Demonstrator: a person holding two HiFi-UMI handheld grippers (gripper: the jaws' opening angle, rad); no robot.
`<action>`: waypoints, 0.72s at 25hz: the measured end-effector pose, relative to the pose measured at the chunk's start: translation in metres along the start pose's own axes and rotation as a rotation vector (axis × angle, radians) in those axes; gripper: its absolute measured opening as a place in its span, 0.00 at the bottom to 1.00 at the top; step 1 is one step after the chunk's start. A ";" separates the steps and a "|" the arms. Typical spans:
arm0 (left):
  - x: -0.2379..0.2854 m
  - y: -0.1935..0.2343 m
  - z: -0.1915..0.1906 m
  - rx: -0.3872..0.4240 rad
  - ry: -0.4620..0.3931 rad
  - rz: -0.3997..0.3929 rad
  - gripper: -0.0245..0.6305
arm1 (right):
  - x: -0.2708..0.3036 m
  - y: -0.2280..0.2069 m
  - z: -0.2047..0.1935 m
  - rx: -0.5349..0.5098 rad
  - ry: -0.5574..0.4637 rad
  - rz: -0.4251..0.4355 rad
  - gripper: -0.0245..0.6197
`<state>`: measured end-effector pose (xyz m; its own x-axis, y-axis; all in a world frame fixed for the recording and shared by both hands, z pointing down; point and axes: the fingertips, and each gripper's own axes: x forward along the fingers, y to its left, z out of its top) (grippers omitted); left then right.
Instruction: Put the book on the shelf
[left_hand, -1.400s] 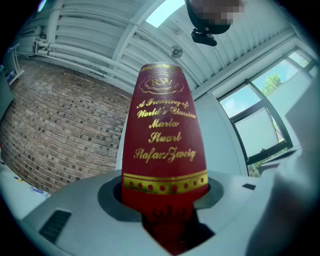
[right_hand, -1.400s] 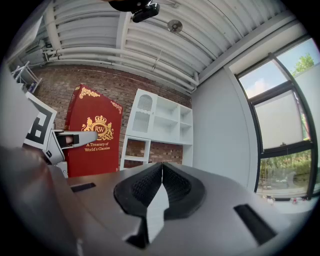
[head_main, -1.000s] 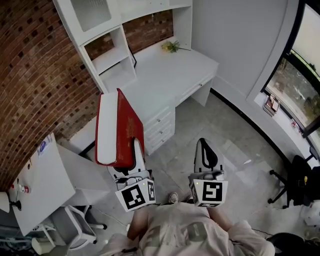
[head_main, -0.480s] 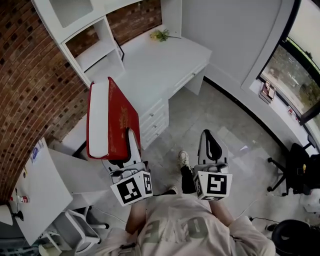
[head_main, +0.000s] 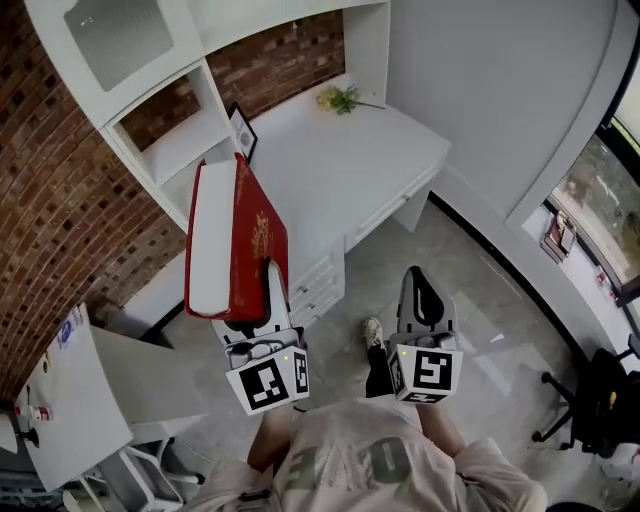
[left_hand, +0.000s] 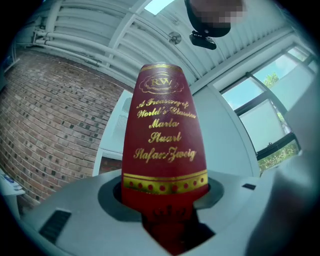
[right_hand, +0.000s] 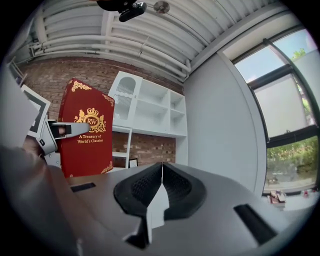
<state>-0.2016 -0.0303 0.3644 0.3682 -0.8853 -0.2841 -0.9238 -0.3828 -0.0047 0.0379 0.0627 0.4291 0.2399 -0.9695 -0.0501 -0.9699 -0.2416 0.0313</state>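
Observation:
A thick red book (head_main: 235, 240) with gold lettering stands upright in my left gripper (head_main: 262, 300), which is shut on its lower end. In the left gripper view the spine (left_hand: 165, 145) rises straight out from between the jaws. In the right gripper view the book's front cover (right_hand: 87, 127) shows at the left. My right gripper (head_main: 420, 290) hangs beside it over the floor, jaws shut, holding nothing. The white shelf unit (head_main: 165, 120) stands on the desk ahead, against the brick wall; the same shelf unit (right_hand: 150, 112) shows in the right gripper view.
A white desk (head_main: 340, 165) with drawers runs below the shelves. On it stand a small framed picture (head_main: 241, 131) and a bunch of flowers (head_main: 342, 97). A second white table (head_main: 70, 390) is at lower left, an office chair (head_main: 590, 400) at far right.
Both grippers and the book have moved closer to the desk and shelves. The person has stepped forward, and a foot now shows between the grippers. The grip on the book is unchanged.

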 end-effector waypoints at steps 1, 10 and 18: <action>0.022 -0.007 -0.002 0.001 0.001 0.018 0.41 | 0.024 -0.011 0.005 -0.014 -0.002 0.019 0.06; 0.207 -0.063 -0.004 0.041 -0.044 0.118 0.41 | 0.235 -0.061 0.070 -0.105 -0.118 0.235 0.06; 0.277 -0.069 -0.008 0.094 -0.065 0.199 0.41 | 0.319 -0.060 0.072 -0.065 -0.131 0.353 0.06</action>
<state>-0.0350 -0.2506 0.2934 0.1727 -0.9210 -0.3491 -0.9845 -0.1729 -0.0311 0.1696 -0.2290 0.3395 -0.1198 -0.9811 -0.1516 -0.9862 0.1001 0.1320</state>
